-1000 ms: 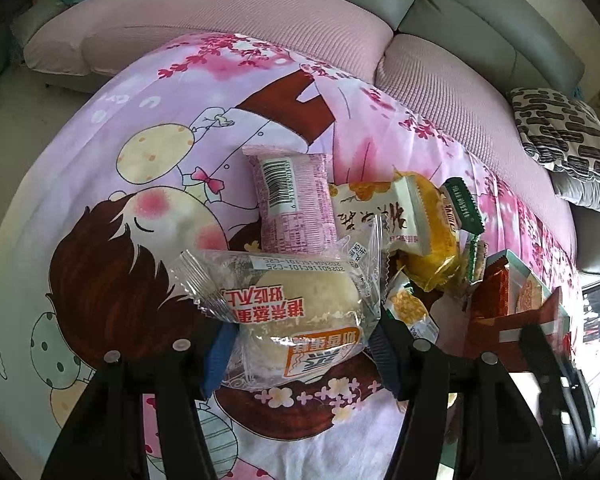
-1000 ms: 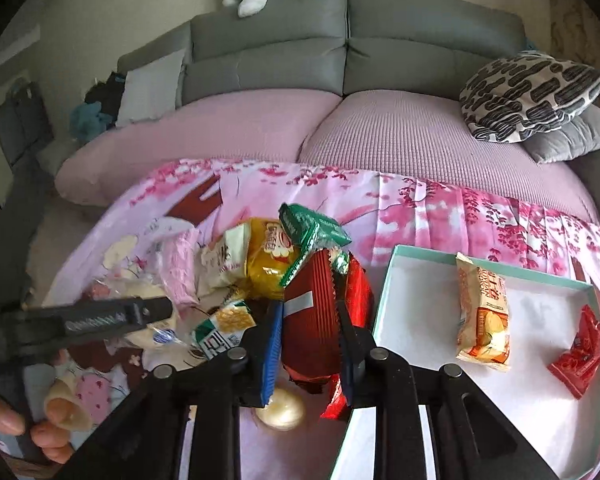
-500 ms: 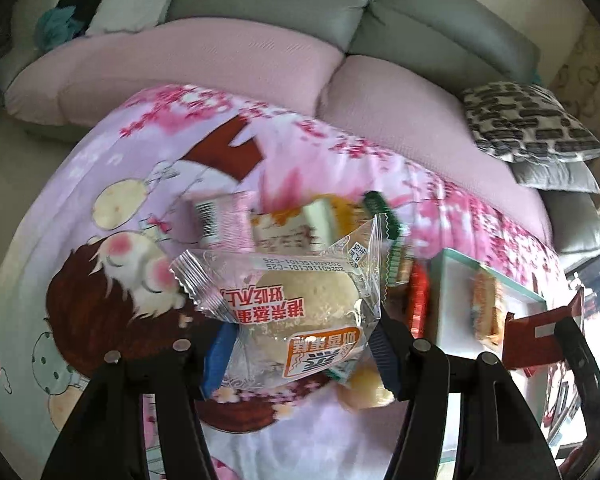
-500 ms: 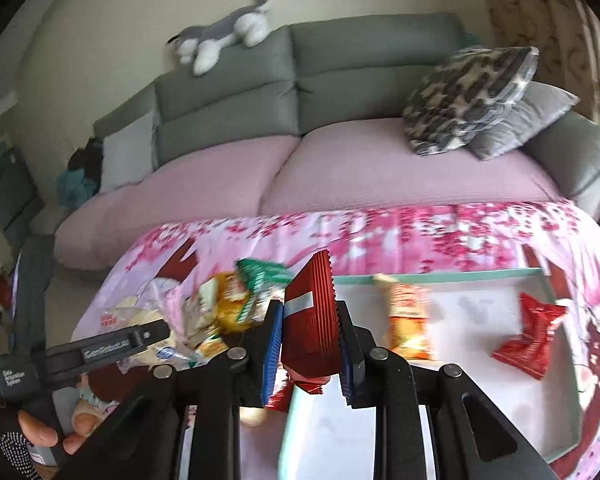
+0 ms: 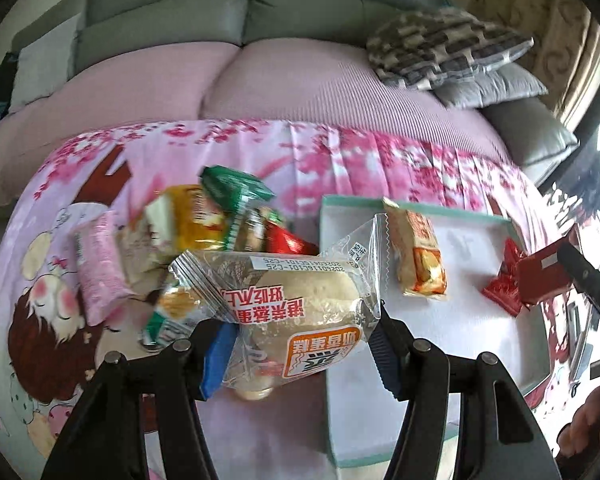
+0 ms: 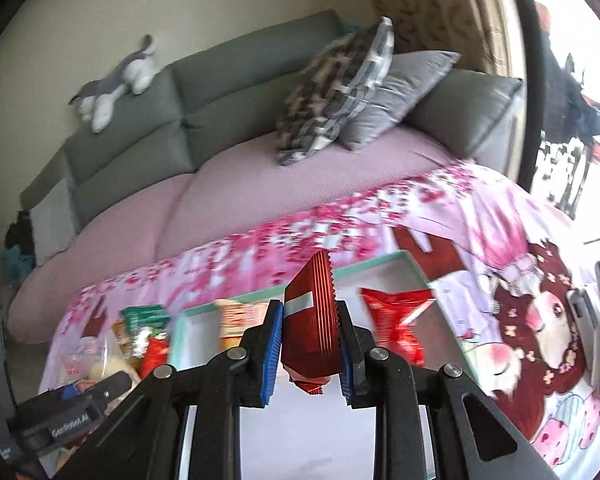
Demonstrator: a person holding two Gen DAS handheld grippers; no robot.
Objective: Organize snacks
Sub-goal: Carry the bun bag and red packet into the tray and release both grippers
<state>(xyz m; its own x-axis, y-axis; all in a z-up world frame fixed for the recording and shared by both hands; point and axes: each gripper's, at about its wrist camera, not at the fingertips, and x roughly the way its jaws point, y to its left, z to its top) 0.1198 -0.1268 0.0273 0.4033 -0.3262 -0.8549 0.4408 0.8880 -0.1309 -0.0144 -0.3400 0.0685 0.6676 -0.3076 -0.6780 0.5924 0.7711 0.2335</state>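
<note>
My left gripper [image 5: 300, 350] is shut on a clear-wrapped round cake [image 5: 300, 304], held above the left edge of the white tray [image 5: 472, 248] with a teal rim. My right gripper [image 6: 309, 354] is shut on a dark red ribbed snack packet [image 6: 312, 332] over the tray [image 6: 376, 268]; that packet [image 5: 544, 276] shows at the right of the left wrist view. An orange packet [image 5: 418, 256] and a red packet [image 5: 504, 284] lie in the tray. A pile of snacks [image 5: 204, 224] sits on the cloth left of the tray.
A pink floral cloth [image 5: 380, 160] covers the surface. Behind it stands a pink and grey sofa [image 5: 260, 76] with patterned and grey cushions [image 5: 448, 48] and a plush toy [image 6: 116, 80]. A person's fingers [image 5: 588, 420] show at the lower right.
Both grippers have swung to the right with their snacks, from over the pile to over the tray. Both views have rolled. Neither grip has changed.
</note>
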